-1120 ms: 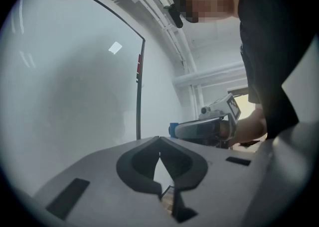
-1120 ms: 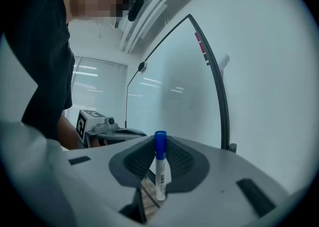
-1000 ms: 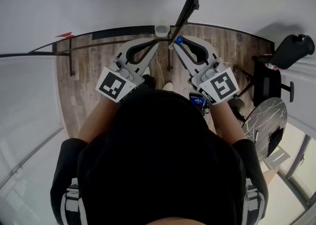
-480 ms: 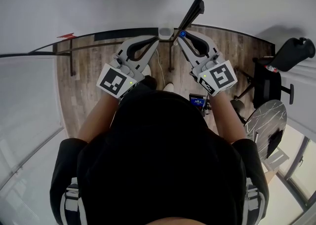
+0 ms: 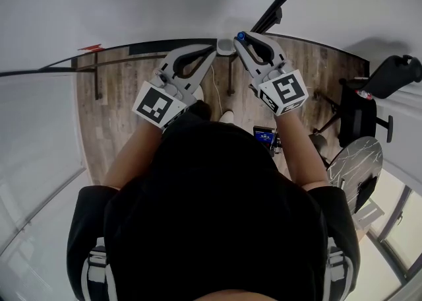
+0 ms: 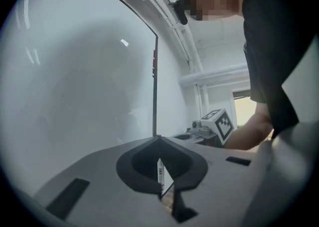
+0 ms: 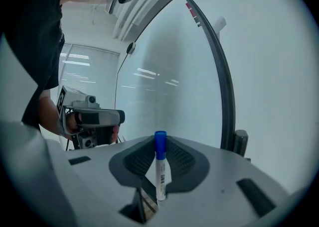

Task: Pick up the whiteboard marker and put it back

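The whiteboard marker, white with a blue cap, stands upright between the jaws of my right gripper, which is shut on it. From the head view its blue cap shows at the tip of the right gripper, right beside a small white holder at the whiteboard's lower edge. My left gripper reaches toward the same holder from the left, its jaw tips meeting. In the left gripper view a thin white printed strip shows low in the gap; what it is stays unclear.
The whiteboard's dark frame curves up just right of the marker. On the wood floor stand the board's stand legs, a black office chair and a round marbled table at the right. A small blue-lit device sits by my body.
Both grippers have moved forward toward the whiteboard and the white holder, the right one farther. The marker stays in the right gripper's grip.
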A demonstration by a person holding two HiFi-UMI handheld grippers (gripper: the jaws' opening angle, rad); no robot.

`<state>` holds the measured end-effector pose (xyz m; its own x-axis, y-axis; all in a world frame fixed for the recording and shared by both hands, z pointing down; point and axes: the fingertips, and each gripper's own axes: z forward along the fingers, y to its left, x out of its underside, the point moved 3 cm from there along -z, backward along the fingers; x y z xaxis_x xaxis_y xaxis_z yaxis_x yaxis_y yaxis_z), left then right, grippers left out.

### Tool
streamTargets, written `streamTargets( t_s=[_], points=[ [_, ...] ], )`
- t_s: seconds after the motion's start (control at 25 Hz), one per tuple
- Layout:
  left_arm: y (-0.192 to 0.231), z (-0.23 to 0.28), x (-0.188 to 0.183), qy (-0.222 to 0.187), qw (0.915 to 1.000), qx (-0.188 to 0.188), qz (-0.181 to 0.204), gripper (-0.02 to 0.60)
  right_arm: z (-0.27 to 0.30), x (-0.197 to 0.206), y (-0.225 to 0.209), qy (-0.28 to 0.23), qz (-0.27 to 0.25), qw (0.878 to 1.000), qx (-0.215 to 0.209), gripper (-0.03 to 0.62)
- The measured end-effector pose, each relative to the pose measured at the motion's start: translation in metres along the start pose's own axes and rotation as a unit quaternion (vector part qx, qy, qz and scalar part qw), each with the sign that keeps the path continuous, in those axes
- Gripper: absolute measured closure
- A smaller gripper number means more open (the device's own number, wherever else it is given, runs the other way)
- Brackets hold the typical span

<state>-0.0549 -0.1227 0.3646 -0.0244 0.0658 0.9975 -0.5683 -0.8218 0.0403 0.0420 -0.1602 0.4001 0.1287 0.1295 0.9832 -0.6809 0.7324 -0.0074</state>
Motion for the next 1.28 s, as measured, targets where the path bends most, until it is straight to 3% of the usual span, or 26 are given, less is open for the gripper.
streamTargets(
  t_s=[0.4,0.92,1.28],
  points=[
    [0.01,0.006,0.018,0.012,0.9998,-0.008,-0.011,0.578,0.02,0.032,-0.011,0.018,0.0,1.0,0.003,0.531],
    [0.011,0.009,0.031,0.035,0.9993,-0.003,-0.013,0.578,0.043,0.095,-0.024,0.081,-0.007,0.997,0.012,0.531],
    [0.013,0.007,0.029,0.026,0.9995,-0.004,-0.015,0.578,0.057,0.126,-0.024,0.124,-0.005,0.992,0.009,0.531]
  ],
)
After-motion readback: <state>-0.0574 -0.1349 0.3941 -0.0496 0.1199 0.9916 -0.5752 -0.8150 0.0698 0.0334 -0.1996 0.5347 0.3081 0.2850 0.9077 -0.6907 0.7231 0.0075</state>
